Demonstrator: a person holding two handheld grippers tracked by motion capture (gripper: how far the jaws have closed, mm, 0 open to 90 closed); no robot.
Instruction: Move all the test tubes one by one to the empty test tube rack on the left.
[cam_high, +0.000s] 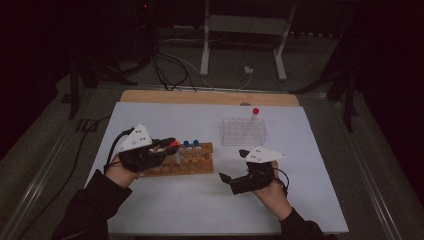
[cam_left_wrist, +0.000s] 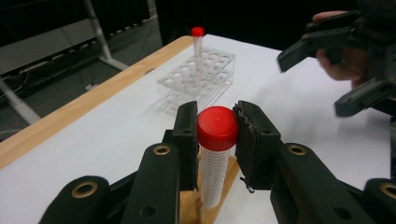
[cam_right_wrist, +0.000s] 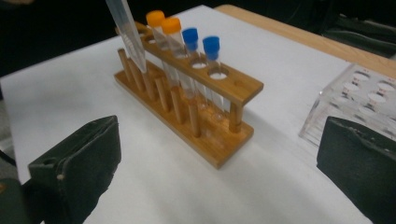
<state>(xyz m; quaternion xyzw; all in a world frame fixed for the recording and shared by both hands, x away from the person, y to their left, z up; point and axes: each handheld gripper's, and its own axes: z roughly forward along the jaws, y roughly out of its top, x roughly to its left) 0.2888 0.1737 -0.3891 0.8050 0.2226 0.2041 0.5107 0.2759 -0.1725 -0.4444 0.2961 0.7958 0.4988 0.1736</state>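
Note:
My left gripper is shut on a red-capped tube, gripped just below the cap; it is over the left end of the wooden rack. In the right gripper view that tube's clear body hangs tilted at the far end of the wooden rack, which holds two orange-capped tubes and two blue-capped tubes. My right gripper is open and holds nothing; it hovers over the white sheet right of the wooden rack. A clear plastic rack holds one red-capped tube.
A white sheet covers the table, with a strip of bare wood along the far edge. Cables and a metal stand lie on the floor beyond. The clear rack stands close to my right gripper's right jaw.

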